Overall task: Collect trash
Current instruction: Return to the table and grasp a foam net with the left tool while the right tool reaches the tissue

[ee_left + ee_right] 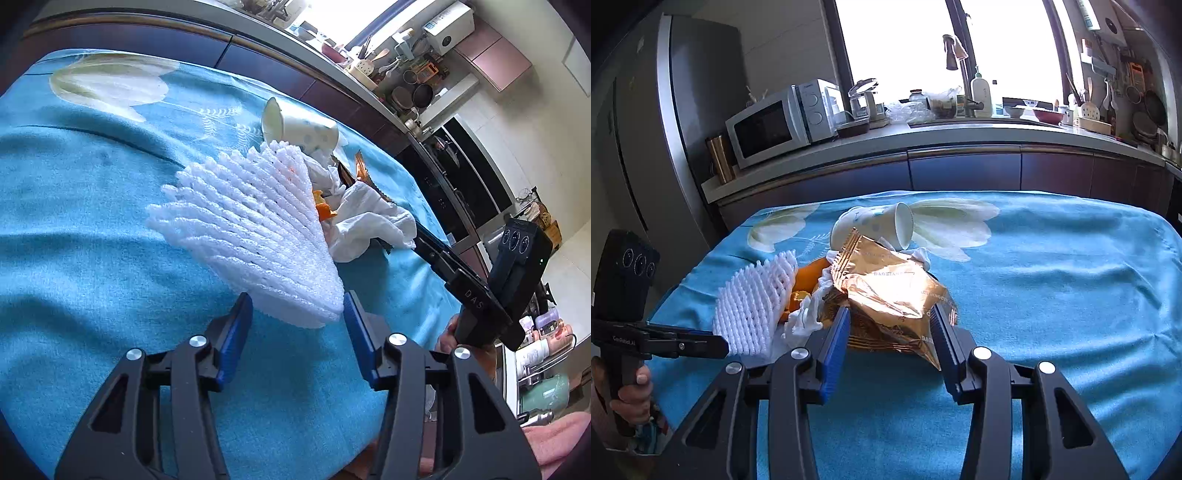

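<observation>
The left gripper [298, 306], black with blue ribbed pads, sits low over a turquoise fleece blanket printed with white flowers [92, 229]. Its jaws stand apart on either side of the near corner of a white foam fruit-net sleeve [243, 229]; the right pad is at the sleeve's edge, the left pad just off it, and I cannot tell whether either presses. The sleeve lies flat on the blanket, fanning away from the jaws.

The right gripper [890, 317], of the same make, reaches the heap from the other side. Its jaws straddle the near end of a crinkled gold foil snack wrapper [886, 291], both pads close against the foil, though a firm grip cannot be made out.

Just beyond the sleeve, pieces of orange peel [325, 210] and crumpled white tissue paper [369, 221] lie packed together, with the wrapper lying over the tissue. Farther back, a white paper cup with pale blue dots [299, 129] lies on its side, touching the heap, its mouth turned away from the pile.

A person's hand [631, 398] grips the left tool's black handle at the blanket's edge.

Behind the blanket runs a kitchen counter [923, 133] with dark cabinet fronts, carrying a white microwave oven [775, 122], a sink tap [960, 70] and a white pump bottle [981, 92] under a bright window.
</observation>
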A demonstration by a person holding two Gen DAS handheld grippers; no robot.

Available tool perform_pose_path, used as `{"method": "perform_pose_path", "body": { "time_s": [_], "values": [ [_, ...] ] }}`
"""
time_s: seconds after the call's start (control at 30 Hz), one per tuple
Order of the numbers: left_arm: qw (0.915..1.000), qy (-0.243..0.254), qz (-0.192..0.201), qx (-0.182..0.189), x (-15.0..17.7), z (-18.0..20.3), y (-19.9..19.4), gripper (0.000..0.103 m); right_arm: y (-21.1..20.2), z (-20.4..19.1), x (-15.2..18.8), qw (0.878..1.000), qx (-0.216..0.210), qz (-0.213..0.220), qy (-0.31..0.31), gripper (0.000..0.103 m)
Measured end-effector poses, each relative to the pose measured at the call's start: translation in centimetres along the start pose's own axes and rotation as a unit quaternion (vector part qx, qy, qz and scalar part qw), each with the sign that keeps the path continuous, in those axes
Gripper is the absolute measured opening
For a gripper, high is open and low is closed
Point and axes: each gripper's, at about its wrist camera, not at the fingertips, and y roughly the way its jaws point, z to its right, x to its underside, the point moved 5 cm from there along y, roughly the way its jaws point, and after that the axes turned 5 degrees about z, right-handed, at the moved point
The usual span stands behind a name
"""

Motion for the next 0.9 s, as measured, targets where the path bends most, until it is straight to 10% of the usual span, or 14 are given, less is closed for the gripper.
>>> {"method": "perform_pose_path", "body": {
  "time_s": [0.13,0.47,0.73,0.9],
  "values": [
    [1.0,-0.001,-0.001,-0.002,-0.1,-0.2,-0.1,0.022,1.2,-1.2,0.0,0.999,0.01,-0.009,-0.035,0.04],
    [0.9991,0.023,0.028,-0.024,-0.2,0.0,-2.2,0.014,0.9,-0.7,-0.3,0.999,0.01,-0.01,-0.029,0.002],
    [0.9976,0.035,0.042,-0.041,-0.1,-0.7,-4.2,0.014,0.1,0.9,-0.4,1.0,-0.001,-0.007,0.01,0.005],
    [0.9971,0.042,0.045,-0.044,0.2,-1.1,-4.9,0.014,-0.9,0.8,0.7,0.998,-0.033,-0.011,0.046,0.033]
  ]
}}
